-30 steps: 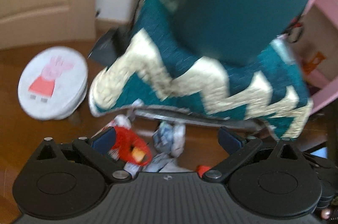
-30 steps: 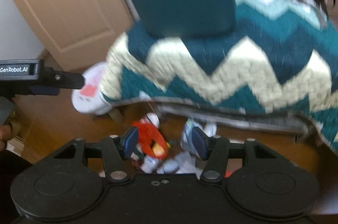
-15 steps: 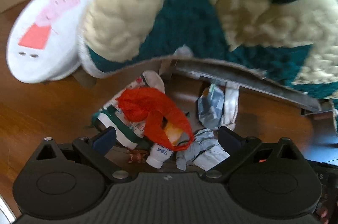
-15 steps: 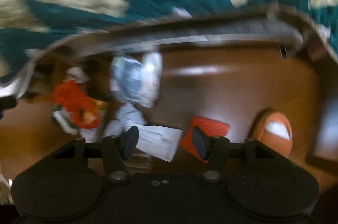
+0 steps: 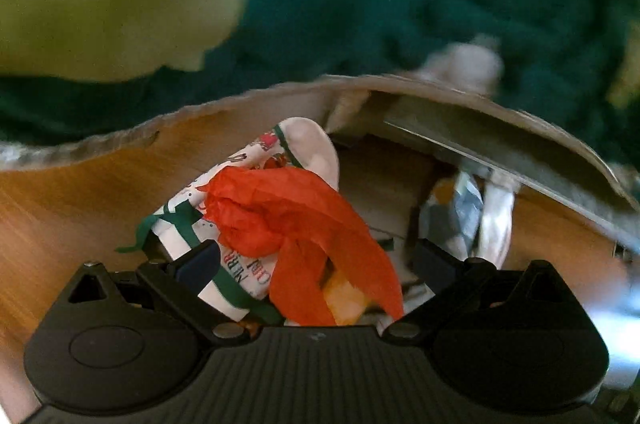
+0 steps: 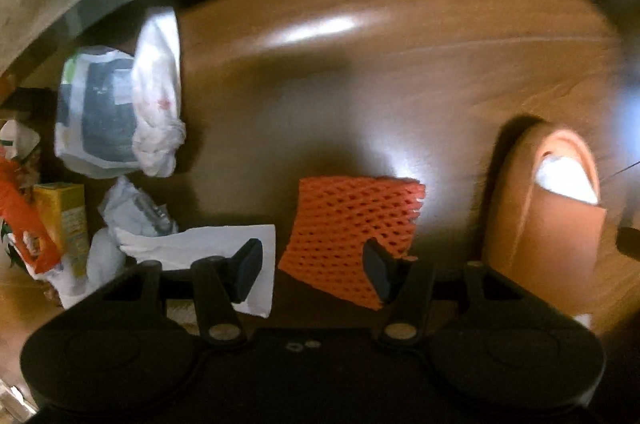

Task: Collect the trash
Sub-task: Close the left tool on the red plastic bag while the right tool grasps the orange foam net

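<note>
Trash untouched on the floor point(image 6: 360, 84) — red bag point(image 5: 296, 220), foam net point(image 6: 352, 228), paper point(image 6: 208, 244) — both grippers, left point(image 5: 316, 260) and right point(image 6: 312, 272), gape empty above it.

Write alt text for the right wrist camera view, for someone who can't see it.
The open right gripper points down at an orange foam net sleeve on a wooden floor, with a white paper sheet and crumpled plastic bags to the left. An orange slipper lies right.

On the white, green-edged wrapper point(image 5: 240, 240) under the red plastic bag point(image 5: 296, 224), partial letters read "MERR" in dark print and "CHRI" in red. Print on the yellow carton point(image 6: 66, 220) is too blurred to read.
</note>
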Demonstrator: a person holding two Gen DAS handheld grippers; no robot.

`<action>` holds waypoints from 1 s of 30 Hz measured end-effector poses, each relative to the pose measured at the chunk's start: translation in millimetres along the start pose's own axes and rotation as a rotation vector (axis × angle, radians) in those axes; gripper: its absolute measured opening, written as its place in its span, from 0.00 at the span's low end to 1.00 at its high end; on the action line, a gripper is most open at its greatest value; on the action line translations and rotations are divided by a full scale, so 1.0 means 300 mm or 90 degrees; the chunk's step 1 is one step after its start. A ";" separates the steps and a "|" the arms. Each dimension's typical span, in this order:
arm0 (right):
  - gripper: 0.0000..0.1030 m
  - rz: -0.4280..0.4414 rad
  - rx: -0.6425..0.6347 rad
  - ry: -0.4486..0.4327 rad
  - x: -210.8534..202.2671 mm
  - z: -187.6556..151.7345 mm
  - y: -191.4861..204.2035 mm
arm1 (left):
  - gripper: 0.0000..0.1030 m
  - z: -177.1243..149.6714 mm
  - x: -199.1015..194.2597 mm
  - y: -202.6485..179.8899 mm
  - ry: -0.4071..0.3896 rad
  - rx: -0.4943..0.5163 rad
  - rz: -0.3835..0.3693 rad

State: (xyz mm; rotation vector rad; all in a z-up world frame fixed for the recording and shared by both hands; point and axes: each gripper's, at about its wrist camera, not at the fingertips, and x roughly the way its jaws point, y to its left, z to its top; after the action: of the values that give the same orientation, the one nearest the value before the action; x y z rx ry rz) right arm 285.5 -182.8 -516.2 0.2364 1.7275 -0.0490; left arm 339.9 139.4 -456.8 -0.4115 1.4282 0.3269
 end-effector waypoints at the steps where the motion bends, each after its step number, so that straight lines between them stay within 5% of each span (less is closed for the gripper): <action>1: 0.54 -0.003 0.001 0.002 0.012 0.002 0.000 | 1.00 0.010 0.019 0.019 0.003 -0.022 -0.003; 9: 0.54 -0.017 0.009 0.029 0.098 0.009 -0.019 | 1.00 0.064 0.109 0.199 0.024 -0.179 -0.003; 20: 0.55 -0.030 -0.022 0.033 0.151 0.008 0.001 | 0.99 0.078 0.232 0.231 0.067 -0.203 -0.032; 30: 0.51 -0.094 -0.125 0.018 0.160 -0.035 0.091 | 0.59 0.086 0.276 0.204 0.074 -0.192 -0.039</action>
State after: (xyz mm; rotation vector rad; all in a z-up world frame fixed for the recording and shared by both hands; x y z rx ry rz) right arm 273.1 -148.2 -558.5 -0.0362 1.7625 0.0160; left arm 344.7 203.4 -541.4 -0.7290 1.4800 0.4769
